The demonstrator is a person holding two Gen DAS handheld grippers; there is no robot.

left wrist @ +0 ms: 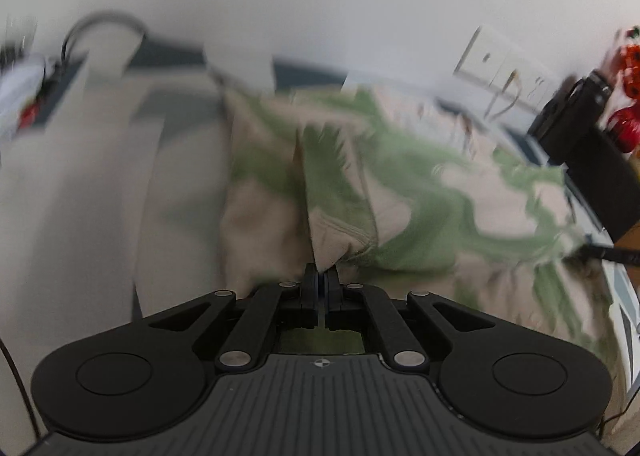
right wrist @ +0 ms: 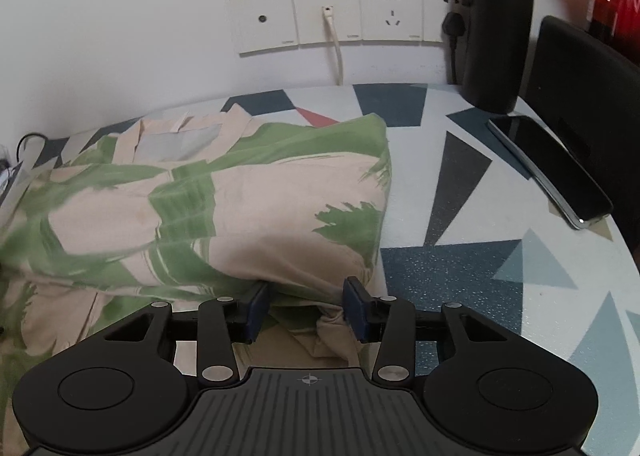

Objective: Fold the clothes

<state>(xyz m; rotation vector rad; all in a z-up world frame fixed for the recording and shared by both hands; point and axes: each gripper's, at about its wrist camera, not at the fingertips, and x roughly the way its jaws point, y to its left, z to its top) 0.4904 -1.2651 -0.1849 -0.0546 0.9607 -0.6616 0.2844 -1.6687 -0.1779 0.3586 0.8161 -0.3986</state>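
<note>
A: Where is the shirt [right wrist: 224, 192]?

B: It lies on the table [right wrist: 472, 280], a beige shirt with green leaf print, folded over on itself into a thick bundle. Its collar end points toward the far edge of the table, by the wall, and its right side runs down the middle of the tabletop. The near end spills toward the front edge.

A: What is the left gripper [left wrist: 321, 276] doing?

B: Its jaws are pinched tight on a fold of the shirt [left wrist: 344, 216]; the cloth rises straight out from between the tips. That view is smeared, so the pattern blurs.

A: And the right gripper [right wrist: 306, 296]?

B: Its jaws stand partly apart, at a middling width. A bunched corner of the shirt sits between the blue pads [right wrist: 256, 308], and the cloth seems to touch the right-hand one. Whether they press on it I cannot tell. No earlier view to compare.

A: What else is on the table?

B: The tabletop has a pattern of dark blue, grey and red triangles on white. A phone [right wrist: 548, 168] lies face up near the right edge, well apart from the shirt. A tall black bottle [right wrist: 498, 20] stands at the far right corner, just beside the wall. A dark chair back [right wrist: 588, 96] shows beyond the right edge.

A: And the wall?

B: A row of white sockets [right wrist: 340, 16] sits above the far edge, with a pale cable [right wrist: 336, 48] hanging from one and a black plug [right wrist: 454, 26] beside the bottle.
</note>
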